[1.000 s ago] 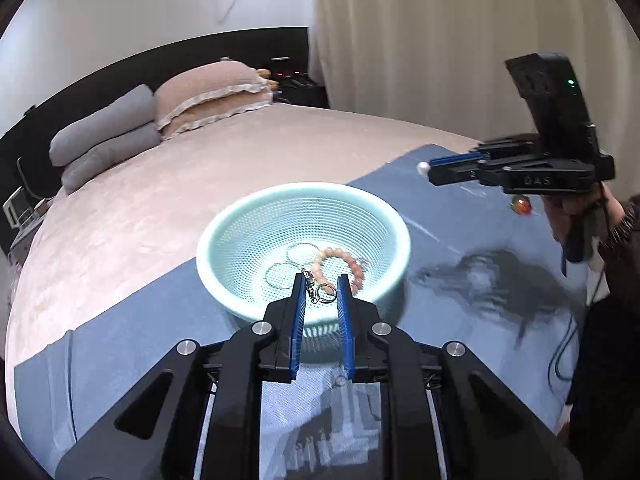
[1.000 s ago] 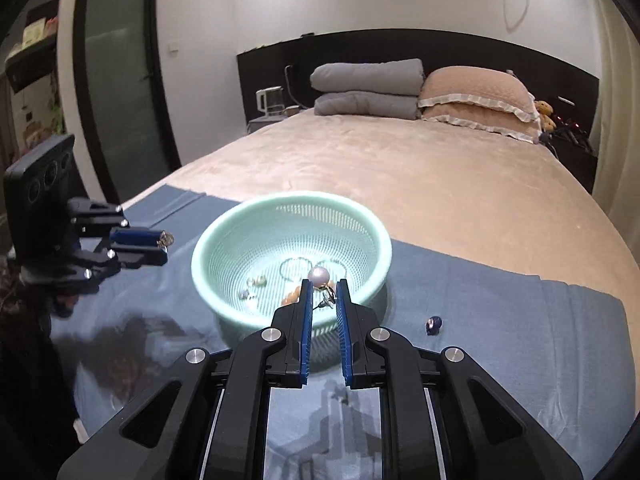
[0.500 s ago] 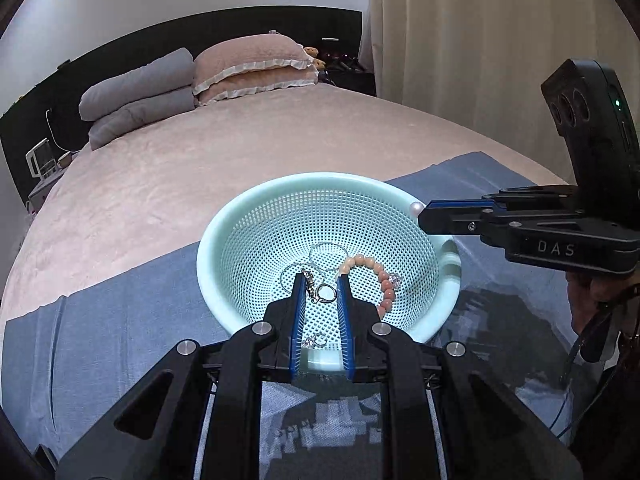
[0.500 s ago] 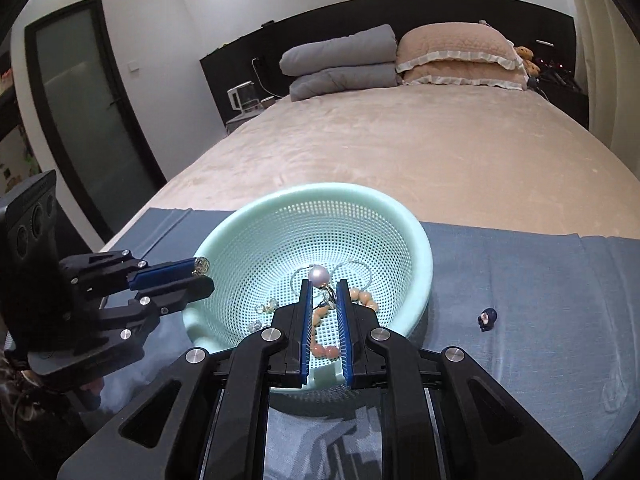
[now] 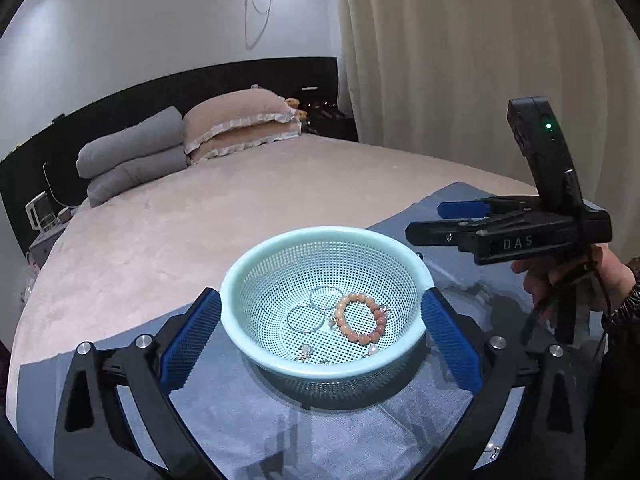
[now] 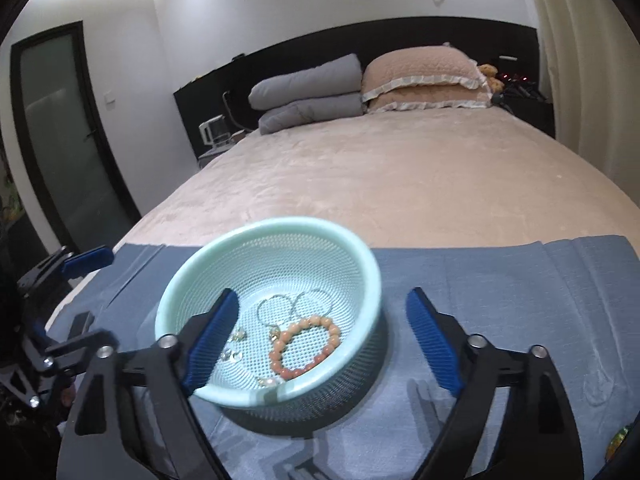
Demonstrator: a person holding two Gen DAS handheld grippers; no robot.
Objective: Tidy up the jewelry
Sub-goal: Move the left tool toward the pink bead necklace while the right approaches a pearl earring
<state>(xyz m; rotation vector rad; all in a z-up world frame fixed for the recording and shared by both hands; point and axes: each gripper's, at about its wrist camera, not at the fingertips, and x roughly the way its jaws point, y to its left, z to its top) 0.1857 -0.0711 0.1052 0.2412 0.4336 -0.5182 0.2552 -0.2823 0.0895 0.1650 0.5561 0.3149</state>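
A mint perforated basket (image 5: pixel 240 292) (image 6: pixel 368 272) stands on a blue cloth on the bed. In it lie a pink bead bracelet (image 5: pixel 360 318) (image 6: pixel 306 346), two thin silver hoops (image 5: pixel 306 318) (image 6: pixel 276 308), a pearl piece (image 5: pixel 373 349) and small silver pieces (image 6: pixel 236 336). My left gripper (image 5: pixel 320 340) is open and empty, its jaws wide on either side of the basket. My right gripper (image 6: pixel 320 344) is open and empty just above the basket; it also shows in the left wrist view (image 5: pixel 440 222).
The blue cloth (image 6: pixel 520 280) covers the near end of a beige bed (image 6: pixel 400 168). Grey and pink pillows (image 6: pixel 360 88) lie at the dark headboard. A small orange object (image 6: pixel 618 438) sits at the cloth's right edge. A curtain (image 5: pixel 480 60) hangs on the right.
Both grippers have opened wide. The pearl piece from the right gripper and the ring piece from the left now lie in the basket. Both grippers have drawn back a little.
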